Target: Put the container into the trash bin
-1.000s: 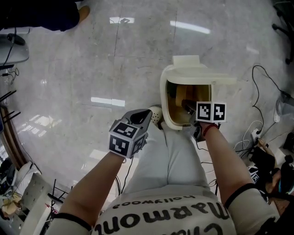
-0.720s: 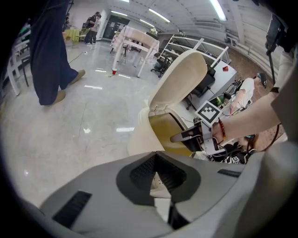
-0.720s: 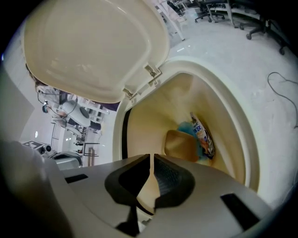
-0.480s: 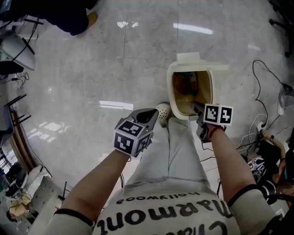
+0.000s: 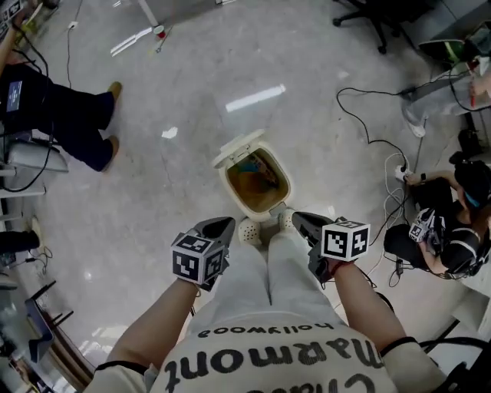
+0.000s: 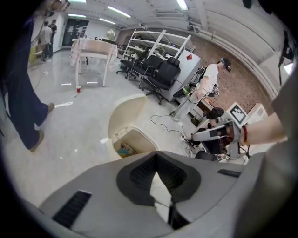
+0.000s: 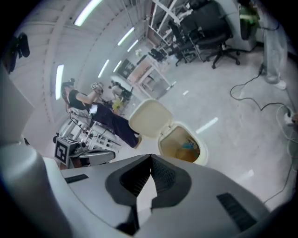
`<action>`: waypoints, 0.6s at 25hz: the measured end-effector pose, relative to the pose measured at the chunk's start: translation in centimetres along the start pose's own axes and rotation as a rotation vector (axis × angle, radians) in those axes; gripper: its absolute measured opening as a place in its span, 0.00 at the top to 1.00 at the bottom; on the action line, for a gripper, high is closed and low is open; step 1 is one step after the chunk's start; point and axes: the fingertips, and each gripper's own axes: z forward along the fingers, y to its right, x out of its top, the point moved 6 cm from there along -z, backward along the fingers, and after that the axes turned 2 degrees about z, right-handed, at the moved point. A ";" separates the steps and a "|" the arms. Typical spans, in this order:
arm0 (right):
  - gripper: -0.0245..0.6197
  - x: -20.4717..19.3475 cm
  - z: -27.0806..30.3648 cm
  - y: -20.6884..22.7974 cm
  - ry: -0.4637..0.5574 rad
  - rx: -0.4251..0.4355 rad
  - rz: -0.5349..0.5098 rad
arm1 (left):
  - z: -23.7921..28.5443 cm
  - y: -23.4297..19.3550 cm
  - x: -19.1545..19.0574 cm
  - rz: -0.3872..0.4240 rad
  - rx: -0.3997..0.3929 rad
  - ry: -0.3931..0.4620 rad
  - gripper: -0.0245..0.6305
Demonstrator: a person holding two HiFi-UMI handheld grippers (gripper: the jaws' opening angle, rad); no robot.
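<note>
The cream trash bin [image 5: 235, 192] stands on the floor ahead of my feet with its lid [image 5: 236, 148] tipped open. Brown and teal contents [image 5: 259, 173] lie inside it; I cannot single out the container among them. My left gripper [image 5: 222, 225] hangs shut and empty, short of the bin on its left. On the other side my right gripper [image 5: 301, 221] is also shut and empty, just clear of the bin's near rim. The left gripper view shows the bin [image 6: 116, 139] beyond the closed left gripper [image 6: 156, 157]. The right gripper view has the bin [image 7: 201, 155] past the closed right gripper [image 7: 150, 159].
A person in dark trousers [image 5: 73, 127] stands at the left. Cables and a power strip [image 5: 397, 170] run across the floor at the right, near a seated person [image 5: 453, 238]. Office chairs [image 5: 376, 19] stand at the back. My two pale shoes [image 5: 250, 230] touch the bin's base.
My right gripper has drawn back out of the bin's mouth toward my body. The head view has pulled away, so the bin looks smaller and farther off.
</note>
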 end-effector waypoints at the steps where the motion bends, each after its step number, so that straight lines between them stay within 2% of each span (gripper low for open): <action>1: 0.96 0.6 -1.9 -0.4 0.054 -0.015 -0.004 | -0.4 0.3 1.3 -0.008 0.011 0.015 0.97; 4: 0.96 2.5 -7.6 -1.1 0.197 -0.027 0.018 | -1.4 2.2 4.8 -0.044 -0.014 0.076 0.97; 7: 0.96 3.6 -13.9 -1.4 0.343 -0.022 0.015 | -2.2 6.4 7.2 -0.016 -0.095 0.135 0.98; 11: 0.96 4.7 -23.3 -1.6 0.578 -0.034 -0.044 | -3.6 12.6 10.5 0.026 -0.151 0.268 0.98; 15: 0.96 3.7 -33.1 -2.0 0.685 -0.045 -0.163 | -5.2 20.2 12.8 0.058 -0.154 0.413 0.98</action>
